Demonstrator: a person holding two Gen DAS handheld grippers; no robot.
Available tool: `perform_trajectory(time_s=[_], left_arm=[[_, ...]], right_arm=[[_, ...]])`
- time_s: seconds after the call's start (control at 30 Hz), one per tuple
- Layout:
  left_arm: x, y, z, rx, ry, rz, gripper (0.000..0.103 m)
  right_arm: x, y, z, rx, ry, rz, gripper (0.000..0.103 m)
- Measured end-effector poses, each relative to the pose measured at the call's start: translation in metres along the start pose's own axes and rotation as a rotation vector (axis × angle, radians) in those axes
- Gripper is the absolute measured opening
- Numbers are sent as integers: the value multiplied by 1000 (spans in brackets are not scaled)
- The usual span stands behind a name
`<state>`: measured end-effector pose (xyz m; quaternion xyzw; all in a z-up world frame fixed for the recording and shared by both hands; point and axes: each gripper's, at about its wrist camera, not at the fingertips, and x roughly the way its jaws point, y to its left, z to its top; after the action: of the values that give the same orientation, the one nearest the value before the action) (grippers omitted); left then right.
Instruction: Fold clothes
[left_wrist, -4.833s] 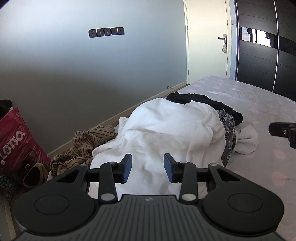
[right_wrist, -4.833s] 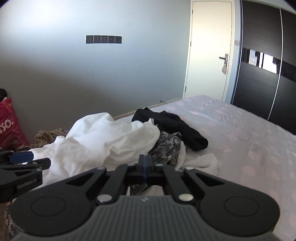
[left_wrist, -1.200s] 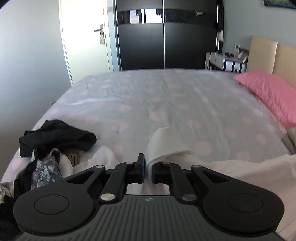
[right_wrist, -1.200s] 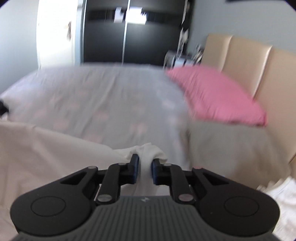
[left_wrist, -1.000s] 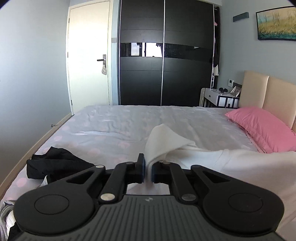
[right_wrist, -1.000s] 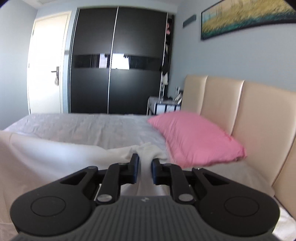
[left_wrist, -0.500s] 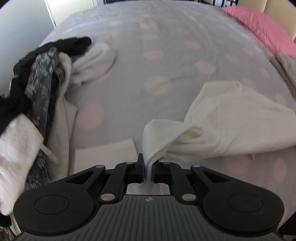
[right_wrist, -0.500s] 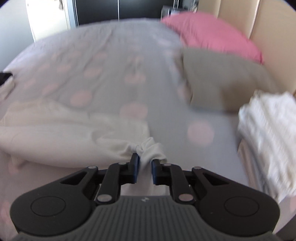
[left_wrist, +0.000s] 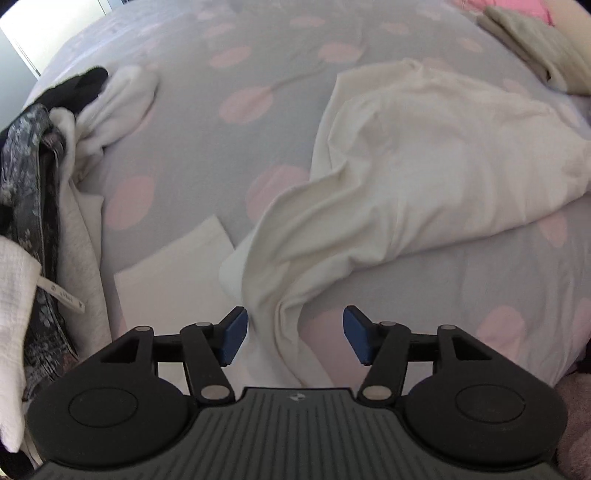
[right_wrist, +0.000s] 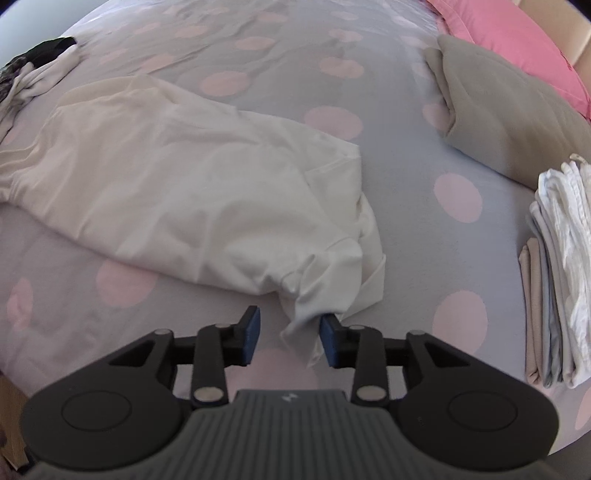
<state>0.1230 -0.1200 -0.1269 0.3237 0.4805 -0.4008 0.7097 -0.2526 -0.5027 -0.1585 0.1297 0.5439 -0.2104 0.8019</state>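
Note:
A cream-white garment (left_wrist: 424, 162) lies rumpled across the grey bedsheet with pink dots (left_wrist: 184, 110). One end of it trails down between the fingers of my left gripper (left_wrist: 293, 336), which is open just above the sheet. In the right wrist view the same garment (right_wrist: 192, 184) spreads to the left, and its bunched corner hangs between the blue pads of my right gripper (right_wrist: 290, 336), also open. The cloth brushes the right pad (right_wrist: 328, 345) without being clamped.
A heap of unfolded clothes (left_wrist: 40, 177), black, patterned grey and white, sits at the left. A flat white piece (left_wrist: 173, 269) lies by my left gripper. A stack of folded laundry (right_wrist: 557, 266), a beige folded item (right_wrist: 495, 114) and a pink pillow (right_wrist: 517, 40) are on the right.
Both grippers held the white garment shut half a second ago; both have now opened and let it drop onto the bed, where it lies spread wider.

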Motion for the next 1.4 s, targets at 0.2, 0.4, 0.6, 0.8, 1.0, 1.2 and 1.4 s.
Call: perform_trajectory(time_s=[0.2,0.4,0.6,0.8,1.0,1.2,1.4], left_arm=[[-11,0,35,-54,-117,-36,61],[2,-24,79,21,-203,-70,60],[39,-51,121,97,-236,-99,56],[84,-63,146,185,-196,-68,56],[96,-56,149,177,-145,-97,36],[66,-67,132,169,-188,-154,4],[21,-107,97,199,-277,-172,4]], right_arm=[[-30,-6,12,40,-76,57,44],[-40,-19,42,65,-163,43,45],[16,-41,79,114,-147,85,41],[58,-47,97,130,-127,97,41],[63,-35,103,111,-122,116,41],[56,-18,104,95,-133,121,41],[38,13,96,119,-130,204,41]])
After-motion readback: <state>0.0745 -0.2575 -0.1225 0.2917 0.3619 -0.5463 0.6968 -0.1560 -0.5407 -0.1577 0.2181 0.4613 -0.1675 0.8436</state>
